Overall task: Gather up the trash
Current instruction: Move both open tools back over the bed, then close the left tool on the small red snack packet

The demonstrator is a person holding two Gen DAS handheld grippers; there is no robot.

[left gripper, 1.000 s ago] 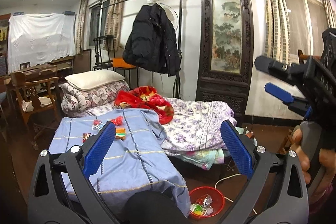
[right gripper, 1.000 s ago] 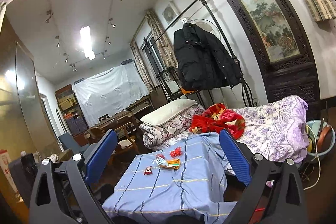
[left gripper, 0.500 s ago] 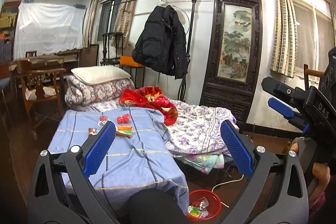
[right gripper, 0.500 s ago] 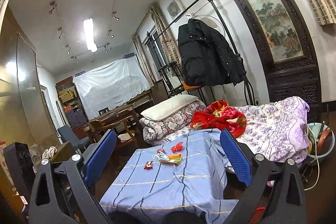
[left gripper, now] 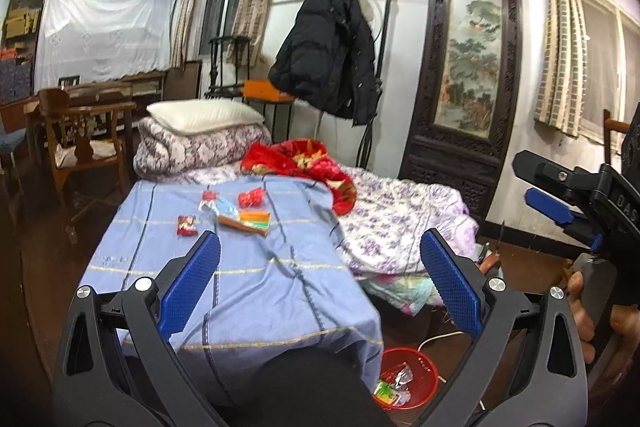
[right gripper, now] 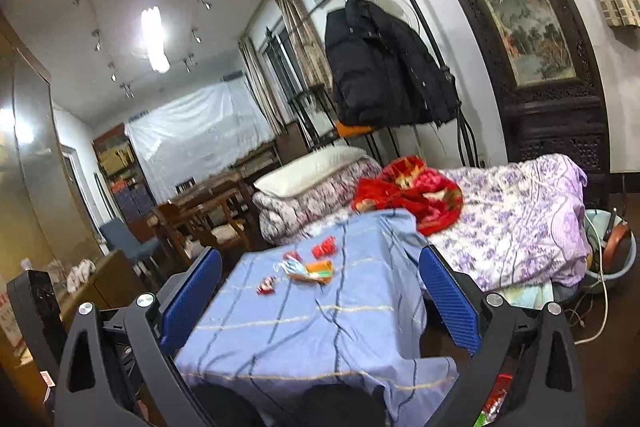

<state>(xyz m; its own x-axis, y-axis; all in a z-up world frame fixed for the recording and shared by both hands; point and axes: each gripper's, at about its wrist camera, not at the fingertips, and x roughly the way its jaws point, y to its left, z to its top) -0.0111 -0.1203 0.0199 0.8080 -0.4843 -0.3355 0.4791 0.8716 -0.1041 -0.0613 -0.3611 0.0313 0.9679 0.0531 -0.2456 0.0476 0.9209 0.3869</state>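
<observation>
Left gripper (left gripper: 320,267): fingers spread wide, nothing between the blue pads (left gripper: 190,283). It is held above the near end of the blue striped sheet (left gripper: 256,287), pointing along the bed.

Right gripper (right gripper: 320,287): fingers also wide apart, empty. In the left wrist view it shows at the right edge (left gripper: 552,195), gripped by a hand (left gripper: 592,311), off the side of the bed and well apart from the left gripper.

Trash on the sheet, all lying in one loose group toward the far half:
- small red wrapper (left gripper: 187,225), nearest the grippers, on its own at the left of the group;
- orange-and-green packet (left gripper: 250,219), lying flat, with a light blue crumpled piece (left gripper: 218,206) touching its far-left end;
- red crumpled wrapper (left gripper: 251,198) just beyond the packet;
- a smaller red scrap (left gripper: 208,195) at the far left.
The same group appears in the right wrist view between the fingers: small red wrapper (right gripper: 266,286), packet (right gripper: 316,271), crumpled wrapper (right gripper: 324,249).

Red bin (left gripper: 416,371): on the floor by the near right corner of the bed, below the hanging sheet edge. It already holds a few wrappers (left gripper: 394,383).

Surroundings: red blanket (left gripper: 312,167) bunched beyond the sheet, purple floral quilt (left gripper: 400,223) to its right, white pillow (left gripper: 204,115) on a folded quilt at the head, black jacket (left gripper: 328,51) hanging on the bed frame.
</observation>
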